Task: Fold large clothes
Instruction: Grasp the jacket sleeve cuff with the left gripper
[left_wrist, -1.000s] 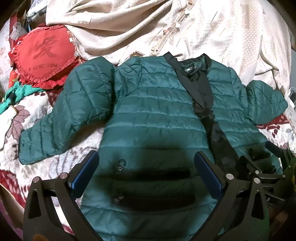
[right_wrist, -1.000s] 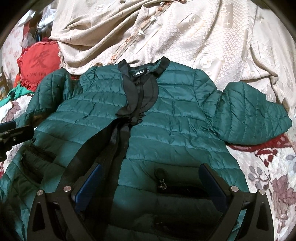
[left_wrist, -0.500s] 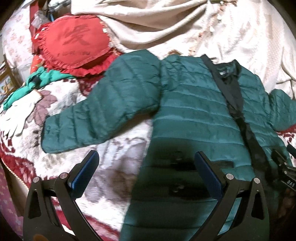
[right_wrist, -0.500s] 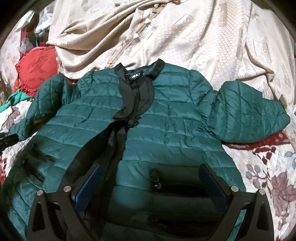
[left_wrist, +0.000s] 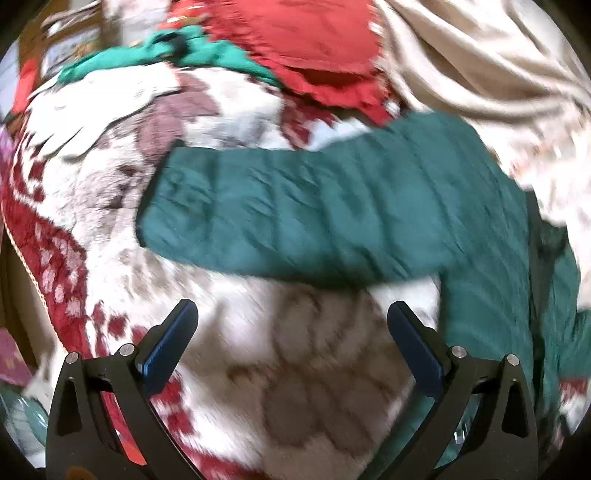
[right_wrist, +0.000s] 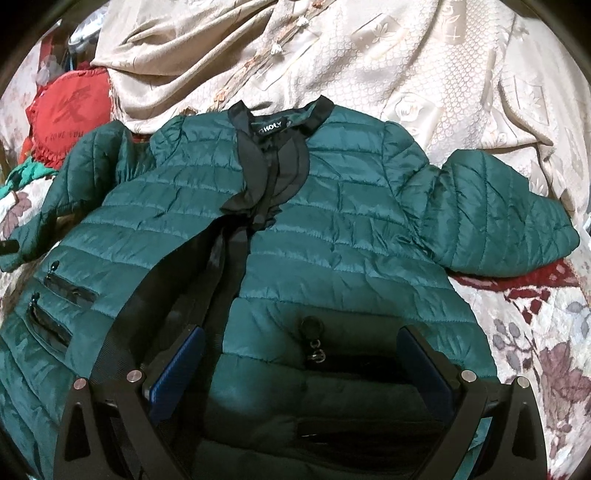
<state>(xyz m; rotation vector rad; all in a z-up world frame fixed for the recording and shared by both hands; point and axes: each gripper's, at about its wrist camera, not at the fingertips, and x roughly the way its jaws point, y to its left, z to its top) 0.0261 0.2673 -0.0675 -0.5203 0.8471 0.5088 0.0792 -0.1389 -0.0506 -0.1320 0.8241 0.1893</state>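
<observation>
A dark green quilted jacket (right_wrist: 332, 236) with a black collar and placket lies face up on a flowered bedspread, both sleeves spread out. My right gripper (right_wrist: 301, 350) hangs open over the jacket's lower front, above a zip pocket, with nothing between its fingers. In the blurred left wrist view the jacket's left sleeve (left_wrist: 314, 218) stretches across the frame, cuff toward the left. My left gripper (left_wrist: 291, 332) is open over the bedspread (left_wrist: 303, 369), just short of the sleeve and holding nothing.
A red frilled cushion (right_wrist: 70, 110) and a teal garment (left_wrist: 177, 51) lie beyond the left sleeve. A beige embroidered blanket (right_wrist: 369, 55) is bunched behind the collar. Red and white flowered bedspread (right_wrist: 535, 350) shows to the right of the jacket.
My left gripper has swung left off the jacket's body toward the left sleeve, the view blurring. The right gripper has drawn slightly back from the jacket, which has not moved.
</observation>
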